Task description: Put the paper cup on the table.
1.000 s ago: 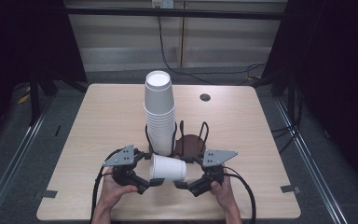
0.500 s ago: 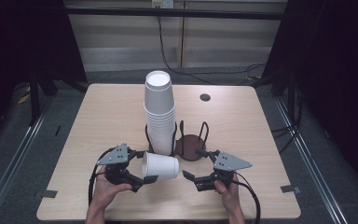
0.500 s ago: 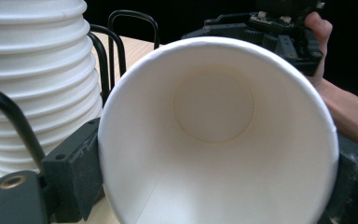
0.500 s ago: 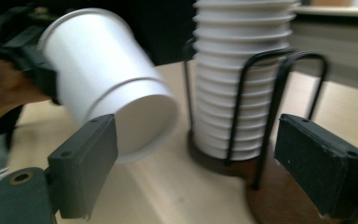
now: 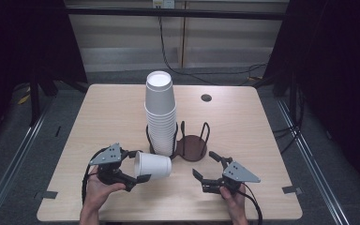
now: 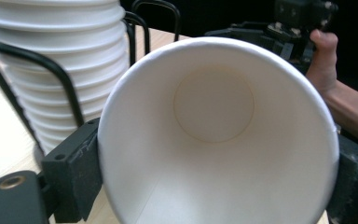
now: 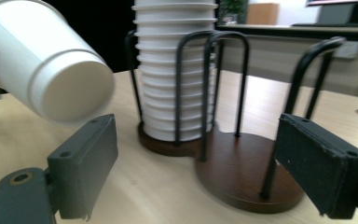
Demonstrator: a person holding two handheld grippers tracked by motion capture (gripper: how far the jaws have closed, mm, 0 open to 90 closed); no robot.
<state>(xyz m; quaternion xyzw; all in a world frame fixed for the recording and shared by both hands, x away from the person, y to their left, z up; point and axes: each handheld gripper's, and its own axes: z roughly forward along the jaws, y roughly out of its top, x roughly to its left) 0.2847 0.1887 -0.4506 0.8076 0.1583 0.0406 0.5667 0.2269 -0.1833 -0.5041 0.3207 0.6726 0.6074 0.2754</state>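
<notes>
A single white paper cup (image 5: 153, 165) lies on its side above the table, with my left gripper (image 5: 138, 165) shut on its rim end. In the left gripper view I look into the cup's mouth (image 6: 214, 121), with a black pad (image 6: 74, 172) pressed on each side. A tall stack of white cups (image 5: 160, 112) stands in one side of a black wire holder with a brown base (image 5: 192, 146). My right gripper (image 5: 205, 164) hovers open to the right of the cup, holding nothing. In the right gripper view the held cup's bottom (image 7: 70, 93) points toward it and the holder's vacant side (image 7: 247, 177) lies ahead.
The wooden table (image 5: 98, 117) has a small round hole (image 5: 206, 97) at the back right. Black wire loops (image 7: 214, 79) of the holder rise around the stack. Dark floor and rails surround the table.
My right gripper has let go of the single cup and drawn back to the right, open. The left gripper keeps the cup, shifted slightly left and toward the person.
</notes>
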